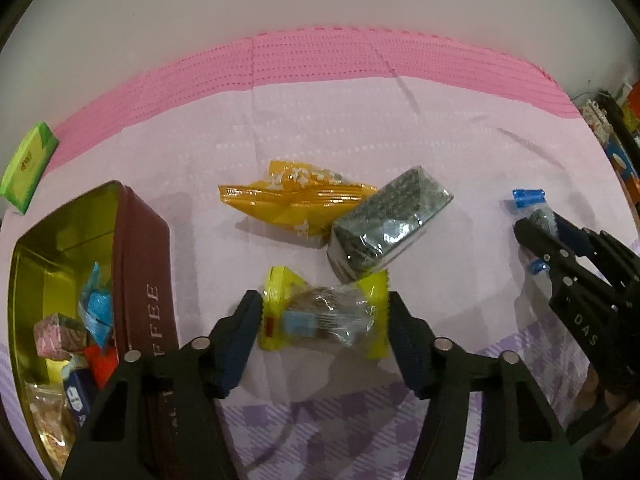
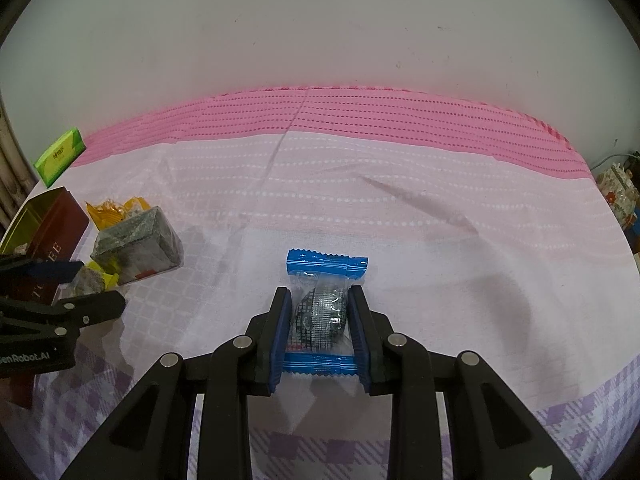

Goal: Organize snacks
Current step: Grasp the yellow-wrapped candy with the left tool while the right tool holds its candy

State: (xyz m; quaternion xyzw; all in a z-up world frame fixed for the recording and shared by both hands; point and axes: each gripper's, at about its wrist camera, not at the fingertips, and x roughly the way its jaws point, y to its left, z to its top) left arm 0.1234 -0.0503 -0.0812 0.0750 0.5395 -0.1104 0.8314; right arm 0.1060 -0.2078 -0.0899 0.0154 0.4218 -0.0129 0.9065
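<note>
My left gripper (image 1: pixel 325 312) is open around a yellow-wrapped snack (image 1: pixel 326 316) lying on the cloth, one finger at each end, not clearly pressing it. My right gripper (image 2: pixel 319 312) is shut on a blue-wrapped dark snack (image 2: pixel 320 312) that rests on the cloth; it also shows in the left wrist view (image 1: pixel 532 216). An open maroon coffee tin (image 1: pixel 140 280) with a gold inside holds several wrapped snacks at the left. An orange packet (image 1: pixel 296 200) and a clear-wrapped grey block (image 1: pixel 388 224) lie behind the yellow snack.
A green box (image 1: pixel 28 164) sits at the far left on the cloth's pink edge. A white wall stands behind the table. Cluttered items (image 1: pixel 616 140) stand past the right edge. The cloth (image 2: pixel 440 240) right of the blue snack bears nothing.
</note>
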